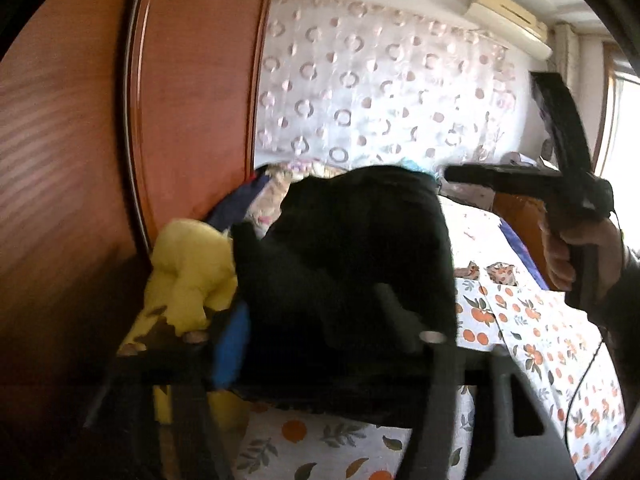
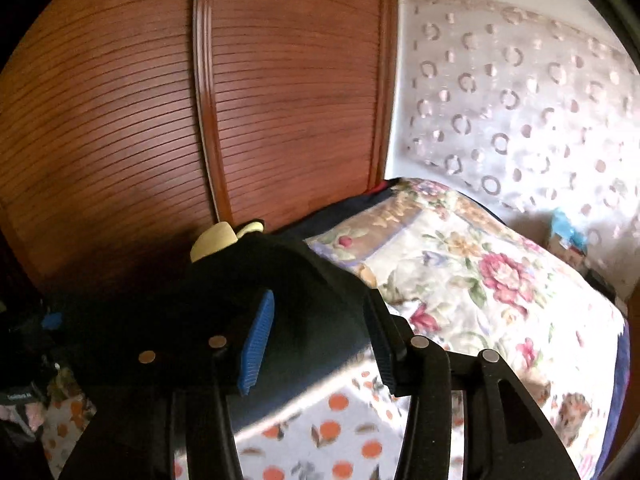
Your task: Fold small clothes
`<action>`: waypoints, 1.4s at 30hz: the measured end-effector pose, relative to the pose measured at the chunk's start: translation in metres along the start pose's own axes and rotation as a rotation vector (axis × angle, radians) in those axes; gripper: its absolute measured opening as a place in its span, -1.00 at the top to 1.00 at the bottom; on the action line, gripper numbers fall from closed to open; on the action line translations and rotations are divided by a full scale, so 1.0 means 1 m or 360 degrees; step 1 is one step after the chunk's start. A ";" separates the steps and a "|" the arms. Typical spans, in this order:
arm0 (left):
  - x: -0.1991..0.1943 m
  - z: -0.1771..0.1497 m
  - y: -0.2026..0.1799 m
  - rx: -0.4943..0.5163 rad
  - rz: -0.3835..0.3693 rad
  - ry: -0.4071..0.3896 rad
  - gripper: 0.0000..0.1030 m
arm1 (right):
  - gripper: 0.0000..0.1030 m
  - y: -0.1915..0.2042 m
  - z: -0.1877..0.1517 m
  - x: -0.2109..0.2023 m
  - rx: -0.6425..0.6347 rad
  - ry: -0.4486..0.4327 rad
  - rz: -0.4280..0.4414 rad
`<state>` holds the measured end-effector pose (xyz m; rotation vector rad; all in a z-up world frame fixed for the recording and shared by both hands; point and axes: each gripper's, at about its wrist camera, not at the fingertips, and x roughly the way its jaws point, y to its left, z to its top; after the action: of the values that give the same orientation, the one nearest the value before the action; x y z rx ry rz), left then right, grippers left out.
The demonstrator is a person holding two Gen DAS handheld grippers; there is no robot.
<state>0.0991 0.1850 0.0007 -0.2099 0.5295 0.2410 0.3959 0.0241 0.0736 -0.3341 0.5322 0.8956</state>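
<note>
Black cloth garment (image 1: 352, 264), bundled and thick, sits on the orange-print bed sheet (image 1: 532, 340) near the reddish-brown slatted wooden wardrobe door (image 2: 120, 128), with a yellow soft fabric item (image 1: 192, 272) touching its left side.

Only the left wrist view shows the person's right hand (image 1: 580, 252) gripping its tool at far right, a white wall air conditioner (image 1: 508, 20) and the window edge. Only the right wrist view shows the flowered quilt (image 2: 480, 280) heaped to the right of the garment, and dark clothing (image 2: 20, 360) at far left.

The left gripper (image 1: 316, 332) has its jaws set wide, blue pad on the left; the garment fills the gap, but blur hides whether the pads press on it.

The right gripper (image 2: 320, 340) has its jaws partly open, straddling the garment's near right corner; the pads do not visibly clamp it.
</note>
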 end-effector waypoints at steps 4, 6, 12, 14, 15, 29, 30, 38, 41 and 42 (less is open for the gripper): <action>-0.023 0.001 -0.021 0.0124 0.0004 -0.0080 -0.60 | 0.06 0.030 -0.042 -0.044 0.0056 -0.0066 -0.0072; -0.032 0.000 -0.034 0.0169 -0.0008 -0.0101 -0.60 | 0.06 0.040 -0.064 -0.070 0.0117 -0.0103 -0.0108; -0.060 -0.008 -0.072 0.0226 -0.0143 -0.0136 -0.60 | -0.45 0.070 -0.125 -0.139 0.0286 -0.0192 -0.0226; -0.069 -0.012 -0.084 0.0236 -0.0190 -0.0150 -0.60 | -0.59 0.081 -0.145 -0.161 0.0336 -0.0200 -0.0276; -0.074 -0.014 -0.090 0.0241 -0.0216 -0.0155 -0.60 | -0.61 0.087 -0.153 -0.170 0.0347 -0.0201 -0.0318; -0.131 -0.019 -0.153 0.0335 -0.0338 -0.0228 -0.60 | -0.66 0.173 -0.213 -0.289 0.0549 -0.0365 -0.0693; -0.135 -0.018 -0.155 0.0343 -0.0339 -0.0233 -0.60 | -0.66 0.181 -0.216 -0.294 0.0553 -0.0378 -0.0713; -0.148 -0.015 -0.165 0.0374 -0.0335 -0.0257 -0.61 | -0.66 0.218 -0.235 -0.311 0.0594 -0.0441 -0.0787; -0.151 -0.015 -0.164 0.0367 -0.0337 -0.0269 -0.60 | -0.66 0.224 -0.241 -0.311 0.0596 -0.0452 -0.0800; -0.152 -0.014 -0.164 0.0365 -0.0336 -0.0269 -0.60 | -0.66 0.226 -0.242 -0.310 0.0599 -0.0455 -0.0799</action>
<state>0.0118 -0.0007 0.0900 -0.0210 0.3603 -0.0086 -0.0162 -0.1617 0.0383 0.0109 0.3184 0.3357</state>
